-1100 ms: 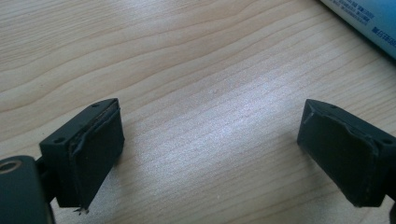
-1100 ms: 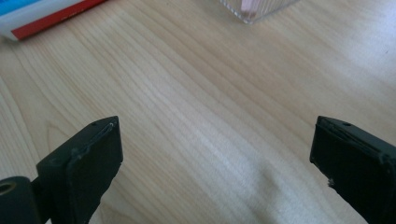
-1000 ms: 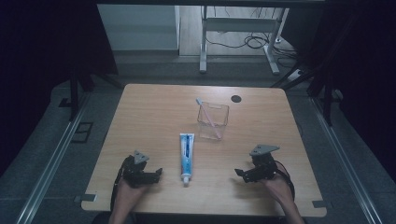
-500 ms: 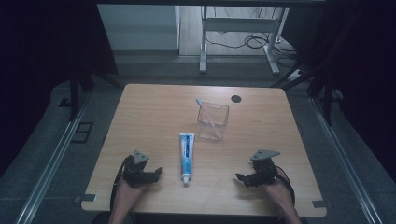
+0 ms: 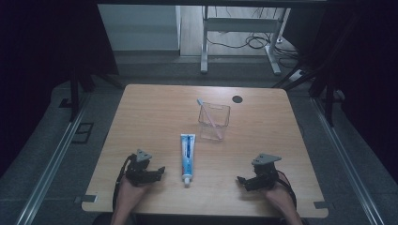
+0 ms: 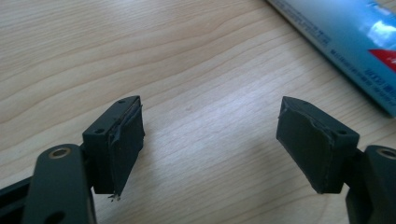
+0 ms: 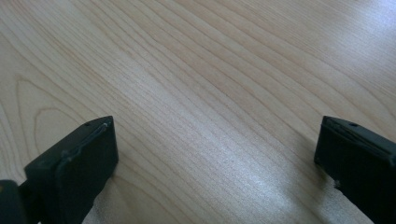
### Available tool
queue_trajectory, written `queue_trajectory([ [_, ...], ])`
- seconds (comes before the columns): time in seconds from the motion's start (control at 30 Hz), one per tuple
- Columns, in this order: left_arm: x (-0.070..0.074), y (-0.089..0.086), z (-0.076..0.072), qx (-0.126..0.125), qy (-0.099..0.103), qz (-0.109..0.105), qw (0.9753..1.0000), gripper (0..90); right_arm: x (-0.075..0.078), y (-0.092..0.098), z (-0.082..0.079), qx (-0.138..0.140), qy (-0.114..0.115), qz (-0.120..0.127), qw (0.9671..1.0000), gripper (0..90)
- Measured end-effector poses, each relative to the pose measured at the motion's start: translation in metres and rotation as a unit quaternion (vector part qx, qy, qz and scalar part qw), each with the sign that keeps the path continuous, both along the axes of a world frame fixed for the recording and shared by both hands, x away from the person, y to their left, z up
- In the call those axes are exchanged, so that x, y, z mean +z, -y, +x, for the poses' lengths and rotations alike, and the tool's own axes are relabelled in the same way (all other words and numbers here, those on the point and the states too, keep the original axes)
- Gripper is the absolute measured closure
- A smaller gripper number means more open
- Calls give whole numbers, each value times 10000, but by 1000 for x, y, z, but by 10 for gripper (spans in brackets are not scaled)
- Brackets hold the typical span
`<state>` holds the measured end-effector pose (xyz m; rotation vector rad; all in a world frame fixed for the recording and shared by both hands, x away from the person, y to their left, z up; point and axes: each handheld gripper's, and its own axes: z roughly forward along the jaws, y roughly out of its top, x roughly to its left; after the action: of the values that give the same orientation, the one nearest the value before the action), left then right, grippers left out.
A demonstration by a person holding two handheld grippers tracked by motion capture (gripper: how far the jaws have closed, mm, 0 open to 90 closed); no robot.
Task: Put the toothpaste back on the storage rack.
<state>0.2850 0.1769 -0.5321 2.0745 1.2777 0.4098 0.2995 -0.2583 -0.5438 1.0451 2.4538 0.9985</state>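
With both jaws spread, the left hand-held gripper (image 5: 157, 172) and right hand-held gripper (image 5: 242, 180) are rested low in frame beside the toothpaste tube (image 5: 187, 156) at centre; a square mid-tube grasp is advised.

Glossy plastic toothpaste tube (image 5: 187, 157) lies on a matt wood-grain table (image 5: 155, 117).
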Motion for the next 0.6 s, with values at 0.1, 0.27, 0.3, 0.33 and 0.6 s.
queue_trajectory([
  [0.1, 3, 6, 0, -106, 67, 31, 9999, 262, 0, 0, -1, -40, 3, -3, 10000, 0],
  [0.27, 8, 18, 0, -379, 65, 14, 9993, 332, 0, 0, -1, -61, 10, 8, 10000, 0],
  [0.3, 9, 20, 1, -446, 49, 3, 9990, 351, 0, 0, -1, -65, 26, 20, 10000, 13],
  [0.33, 9, 22, 1, -483, 31, -3, 9988, 368, 0, 0, -2, -59, 43, 38, 10000, 34],
  [0.6, 19, 39, 10, -772, -27, -184, 9968, 444, 1, 2, -3, -92, 89, 94, 9999, 83],
])
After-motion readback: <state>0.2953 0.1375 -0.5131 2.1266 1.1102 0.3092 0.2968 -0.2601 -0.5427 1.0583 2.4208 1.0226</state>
